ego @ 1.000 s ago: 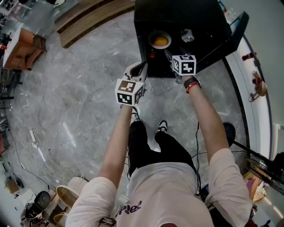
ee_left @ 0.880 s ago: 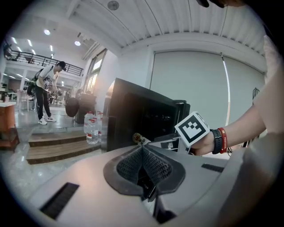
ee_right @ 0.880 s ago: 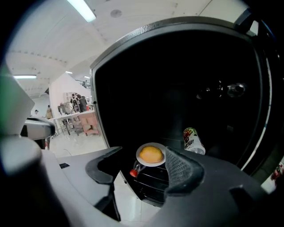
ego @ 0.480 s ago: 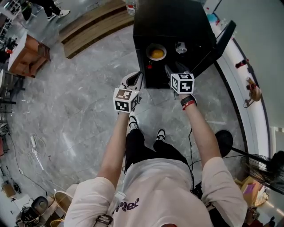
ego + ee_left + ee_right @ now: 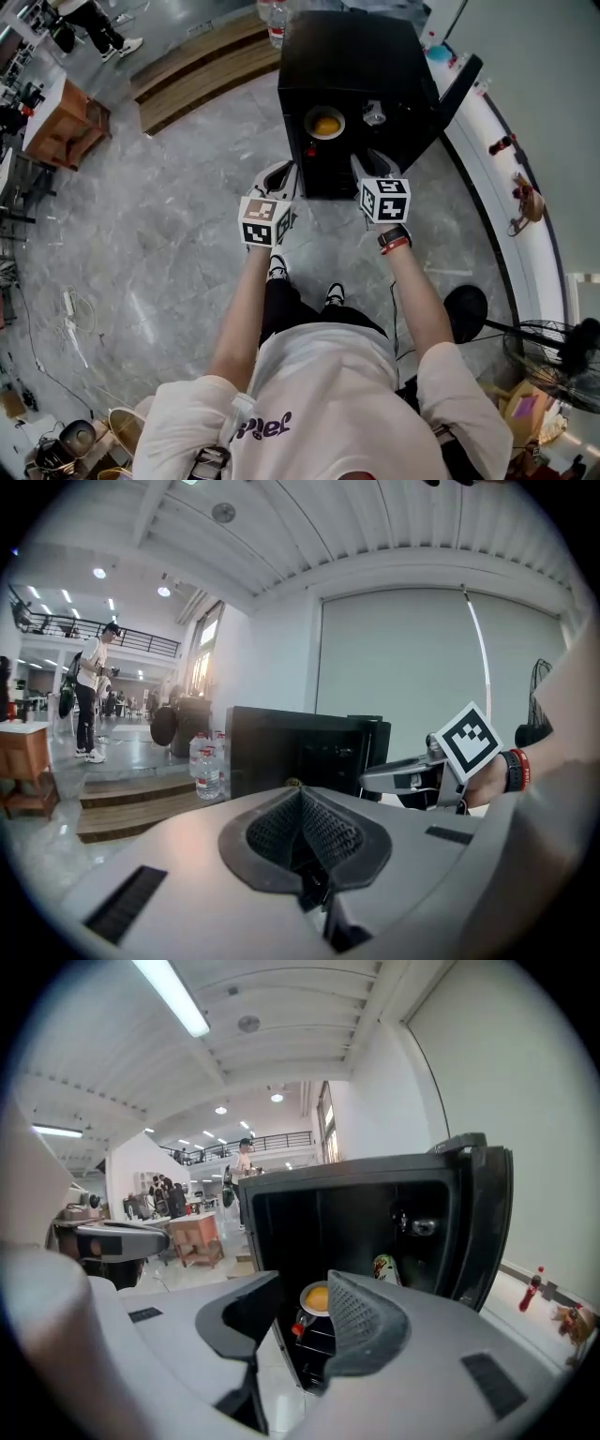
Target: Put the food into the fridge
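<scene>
A black fridge (image 5: pixel 347 56) stands on the floor with its door (image 5: pixel 452 89) swung open to the right. Inside sit a bowl of yellow food (image 5: pixel 325 123), a can (image 5: pixel 385 1269) and a small red-capped bottle (image 5: pixel 298 1327). My right gripper (image 5: pixel 368 169) hangs just in front of the opening; its jaws are closing, a gap still shows and nothing is between them. In its own view, the right gripper (image 5: pixel 302 1288) faces the bowl (image 5: pixel 317 1297). My left gripper (image 5: pixel 281 178) is level with it to the left, shut and empty, pads (image 5: pixel 302 832) meeting.
Wooden steps (image 5: pixel 187 66) and water bottles (image 5: pixel 272 14) lie behind and left of the fridge. A wooden table (image 5: pixel 56 122) stands far left. A white ledge (image 5: pixel 506 178) with small items runs along the right, and a fan (image 5: pixel 553 361) is near my right side.
Both grippers have drawn back from the fridge opening toward my body. The right gripper's fingers, which reached to the fridge's front edge, now stand clear of it.
</scene>
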The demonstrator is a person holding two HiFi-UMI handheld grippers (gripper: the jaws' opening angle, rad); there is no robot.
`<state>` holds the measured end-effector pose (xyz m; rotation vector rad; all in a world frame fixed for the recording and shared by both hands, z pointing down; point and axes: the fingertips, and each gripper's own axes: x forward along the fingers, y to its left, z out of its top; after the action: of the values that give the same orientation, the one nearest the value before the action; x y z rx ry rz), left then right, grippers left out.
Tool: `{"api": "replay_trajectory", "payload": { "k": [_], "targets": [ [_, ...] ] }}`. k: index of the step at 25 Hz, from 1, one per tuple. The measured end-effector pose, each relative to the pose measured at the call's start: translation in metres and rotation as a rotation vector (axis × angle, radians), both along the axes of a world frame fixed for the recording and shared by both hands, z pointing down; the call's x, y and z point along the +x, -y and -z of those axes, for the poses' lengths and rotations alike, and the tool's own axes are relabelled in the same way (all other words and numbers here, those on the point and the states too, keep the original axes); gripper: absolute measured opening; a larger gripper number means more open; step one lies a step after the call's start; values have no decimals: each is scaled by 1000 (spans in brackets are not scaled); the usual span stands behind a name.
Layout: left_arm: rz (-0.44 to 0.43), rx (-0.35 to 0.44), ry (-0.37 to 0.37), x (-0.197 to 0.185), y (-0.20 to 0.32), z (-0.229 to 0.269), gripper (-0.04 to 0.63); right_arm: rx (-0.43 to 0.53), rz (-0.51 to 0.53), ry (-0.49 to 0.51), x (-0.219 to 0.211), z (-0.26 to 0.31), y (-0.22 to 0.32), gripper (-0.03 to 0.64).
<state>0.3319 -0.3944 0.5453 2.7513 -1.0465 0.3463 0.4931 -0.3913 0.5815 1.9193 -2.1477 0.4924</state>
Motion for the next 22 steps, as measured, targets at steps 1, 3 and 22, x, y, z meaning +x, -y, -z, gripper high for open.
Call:
{"api": "replay_trajectory", "payload": {
  "k": [1, 3, 22],
  "targets": [
    [2, 6, -1, 0, -3, 4, 18, 12, 0, -5, -1, 7, -5, 169],
    [6, 18, -8, -2, -10, 14, 18, 37, -1, -6, -4, 22, -15, 155],
    [52, 135, -58, -6, -65, 72, 18, 161, -53, 32, 4, 78, -95, 54]
  ]
}}
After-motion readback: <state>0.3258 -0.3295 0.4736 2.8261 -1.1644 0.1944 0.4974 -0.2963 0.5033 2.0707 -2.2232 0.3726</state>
